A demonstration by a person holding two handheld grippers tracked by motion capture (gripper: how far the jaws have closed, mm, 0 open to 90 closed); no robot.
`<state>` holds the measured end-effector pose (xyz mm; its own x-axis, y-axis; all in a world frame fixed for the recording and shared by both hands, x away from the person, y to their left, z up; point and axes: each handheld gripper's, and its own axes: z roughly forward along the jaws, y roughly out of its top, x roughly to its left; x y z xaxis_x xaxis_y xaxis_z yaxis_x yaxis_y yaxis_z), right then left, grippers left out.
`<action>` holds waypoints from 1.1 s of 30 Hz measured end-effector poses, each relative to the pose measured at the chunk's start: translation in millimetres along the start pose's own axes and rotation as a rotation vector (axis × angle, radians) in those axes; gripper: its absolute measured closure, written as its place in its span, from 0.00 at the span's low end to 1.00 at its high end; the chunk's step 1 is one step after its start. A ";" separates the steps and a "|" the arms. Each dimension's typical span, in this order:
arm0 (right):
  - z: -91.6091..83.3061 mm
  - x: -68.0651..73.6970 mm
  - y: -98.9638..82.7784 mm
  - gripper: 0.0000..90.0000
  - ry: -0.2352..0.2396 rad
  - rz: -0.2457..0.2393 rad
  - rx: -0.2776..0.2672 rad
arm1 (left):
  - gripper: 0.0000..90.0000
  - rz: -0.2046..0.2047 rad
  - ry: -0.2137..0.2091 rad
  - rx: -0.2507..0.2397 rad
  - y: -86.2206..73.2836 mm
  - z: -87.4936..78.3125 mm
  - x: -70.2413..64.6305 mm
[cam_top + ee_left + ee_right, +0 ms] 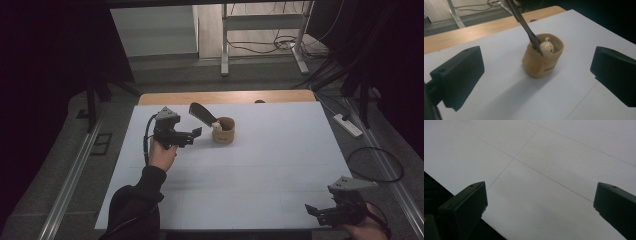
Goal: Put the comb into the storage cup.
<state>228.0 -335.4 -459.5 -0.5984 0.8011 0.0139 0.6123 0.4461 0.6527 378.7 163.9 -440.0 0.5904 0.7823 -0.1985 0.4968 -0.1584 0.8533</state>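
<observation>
Left gripper [196, 135] up over the far left part of the worktop [260, 175], jaws spread wide and holding nothing. Straight ahead of it, just beside its tips and not touching them, stands the cup [223, 131], a tan one, upright, near the far edge and a little left of the middle. In the left gripper view the cup [541, 60] sits squarely between the two open jaws but farther out, with bare worktop on either side of it. There's a dark spatula [202, 114] standing in it, handle down in the cup, blade leaning out over the rim toward the far left. Tucked against the spatula inside the rim, a small cream bear figure [546, 47] peeks over the top. Dark lettering on the cup's side, too small to read.

Over on the other side, the right gripper [312, 212] is down at the near right corner of the worktop, well apart from the cup. Its jaws are spread too, nothing between them, and the right gripper view looks down on plain white worktop [554, 157] with thin seam lines crossing it, the near edge cutting across at lower left.
</observation>
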 end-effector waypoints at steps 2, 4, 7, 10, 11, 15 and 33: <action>0.1 0.0 0.0 0.00 0.000 0.000 0.001 | 0.00 -0.004 -0.007 0.002 -2.4 0.1 -0.2; 0.1 0.1 0.0 0.00 0.000 0.000 0.001 | 0.00 0.005 -0.003 0.002 -5.8 0.5 -1.3; 0.3 0.1 0.2 0.00 0.000 -0.001 0.003 | 0.00 0.020 0.001 0.010 -7.7 0.9 -1.9; 0.2 0.3 0.3 0.00 0.000 -0.002 0.003 | 0.00 0.018 -0.006 -0.003 -9.5 -0.6 -2.6; 0.2 0.3 0.3 0.00 0.000 -0.002 0.003 | 0.00 0.018 -0.006 -0.007 -10.3 -1.0 -3.0; 0.1 0.5 0.1 0.00 0.000 -0.005 0.002 | 0.00 0.004 -0.021 -0.008 -15.1 -1.6 -2.6; -0.2 1.3 0.1 0.00 -0.001 -0.014 -0.001 | 0.00 0.020 -0.010 0.017 -22.5 -14.5 -8.4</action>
<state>227.2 -334.4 -459.3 -0.6063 0.7953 0.0041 0.6036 0.4568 0.6534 353.4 169.6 -450.6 0.6064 0.7729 -0.1867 0.4955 -0.1837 0.8489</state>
